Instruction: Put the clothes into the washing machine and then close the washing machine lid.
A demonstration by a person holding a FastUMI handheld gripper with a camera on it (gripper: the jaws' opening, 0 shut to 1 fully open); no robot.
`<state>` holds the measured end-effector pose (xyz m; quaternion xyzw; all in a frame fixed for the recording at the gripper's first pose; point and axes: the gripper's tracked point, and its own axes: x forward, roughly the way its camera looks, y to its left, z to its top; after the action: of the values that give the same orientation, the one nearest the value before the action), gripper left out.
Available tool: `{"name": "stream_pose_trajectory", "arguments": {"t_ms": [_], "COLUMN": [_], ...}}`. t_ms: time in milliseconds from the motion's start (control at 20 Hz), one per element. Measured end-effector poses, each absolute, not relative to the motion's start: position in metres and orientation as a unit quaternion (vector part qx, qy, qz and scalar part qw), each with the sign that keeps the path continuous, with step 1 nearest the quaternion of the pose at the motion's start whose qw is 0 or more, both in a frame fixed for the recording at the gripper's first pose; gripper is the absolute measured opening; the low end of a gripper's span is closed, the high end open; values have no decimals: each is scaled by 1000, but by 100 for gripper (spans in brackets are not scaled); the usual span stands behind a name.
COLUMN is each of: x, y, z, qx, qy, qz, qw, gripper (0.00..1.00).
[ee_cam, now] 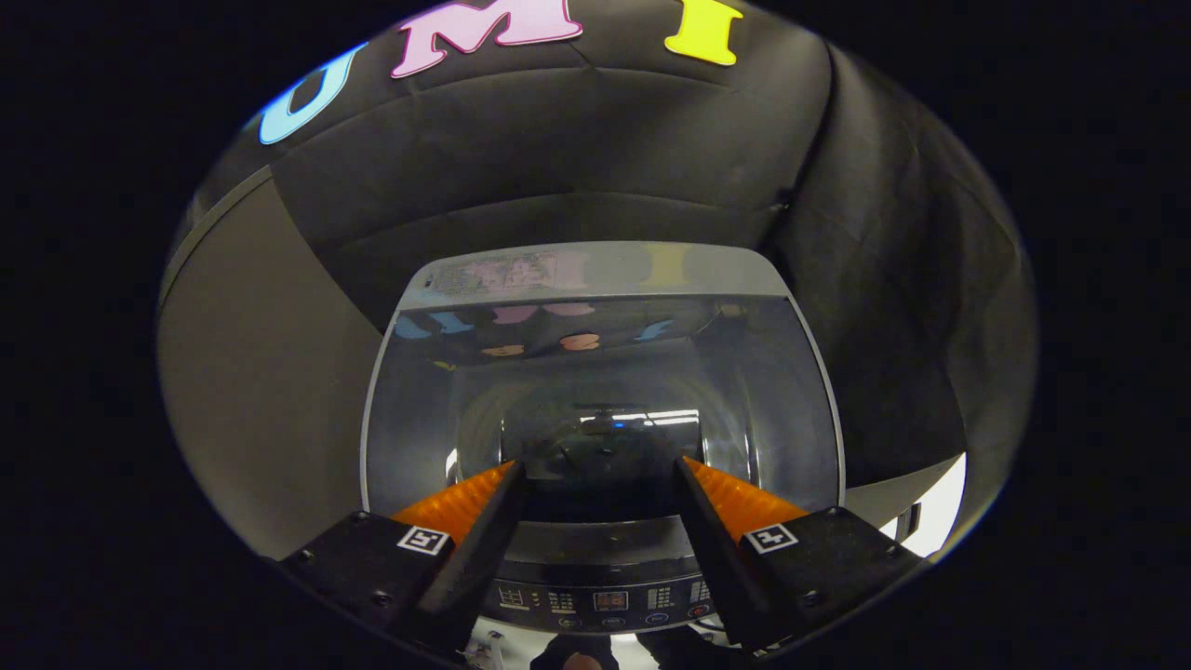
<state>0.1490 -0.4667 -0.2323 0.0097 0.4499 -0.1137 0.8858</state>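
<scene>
washing machine (605, 558), glass lid (605, 391) closed

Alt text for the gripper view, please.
The hand-held gripper hovers open and empty over a top-loading washing machine, whose glass lid lies shut. Its control panel sits between the fingers, with black booth cloth behind.

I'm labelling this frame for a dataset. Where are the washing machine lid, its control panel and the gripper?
washing machine lid (605, 372): gripper view, middle of its glass pane.
control panel (609, 600): gripper view, its central display.
gripper (600, 462): gripper view, midway between its open fingertips.
</scene>
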Motion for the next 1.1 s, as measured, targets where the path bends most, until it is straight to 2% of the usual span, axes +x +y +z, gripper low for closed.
{"name": "stream_pose_trajectory", "arguments": {"t_ms": [150, 300, 750, 1100], "x": [147, 154, 173, 152], "y": [-467, -464, -457, -426], "z": [-226, -197, -42, 69], "qx": [8, 7, -1, -17], "qy": [451, 417, 228, 95], "qz": [-115, -107, -93, -47], "qw": [885, 903, 969, 994], "gripper": [99, 99, 99, 99]}}
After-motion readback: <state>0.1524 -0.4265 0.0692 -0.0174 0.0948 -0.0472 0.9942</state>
